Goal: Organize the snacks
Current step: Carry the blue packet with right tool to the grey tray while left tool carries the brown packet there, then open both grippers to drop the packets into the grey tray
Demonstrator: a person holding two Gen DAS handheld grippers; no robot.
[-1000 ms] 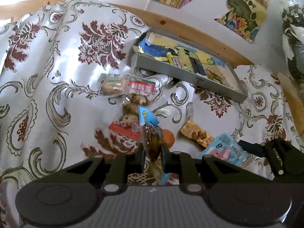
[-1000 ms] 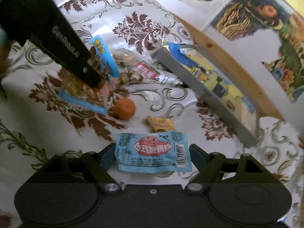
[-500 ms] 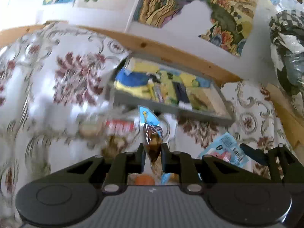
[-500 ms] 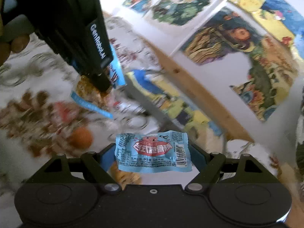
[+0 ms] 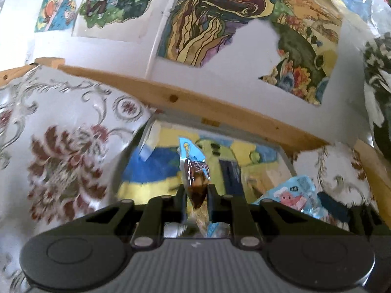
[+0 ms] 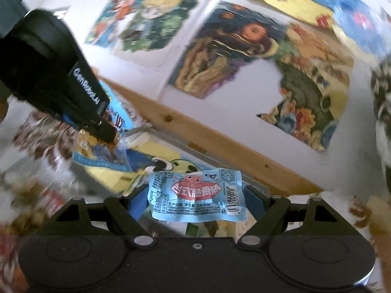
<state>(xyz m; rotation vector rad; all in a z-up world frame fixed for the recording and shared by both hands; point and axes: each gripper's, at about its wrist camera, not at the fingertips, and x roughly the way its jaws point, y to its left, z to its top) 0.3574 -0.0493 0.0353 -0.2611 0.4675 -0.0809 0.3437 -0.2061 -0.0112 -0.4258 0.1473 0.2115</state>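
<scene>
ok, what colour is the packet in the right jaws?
Light blue snack packet with a red-pink label; clearest in the right wrist view.

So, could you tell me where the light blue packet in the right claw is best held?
By its two short ends, as the right claw holds the light blue packet now: one finger at each side edge, coming in level from the front. It is flat and wide, so the sealed ends give firm purchase.
</scene>
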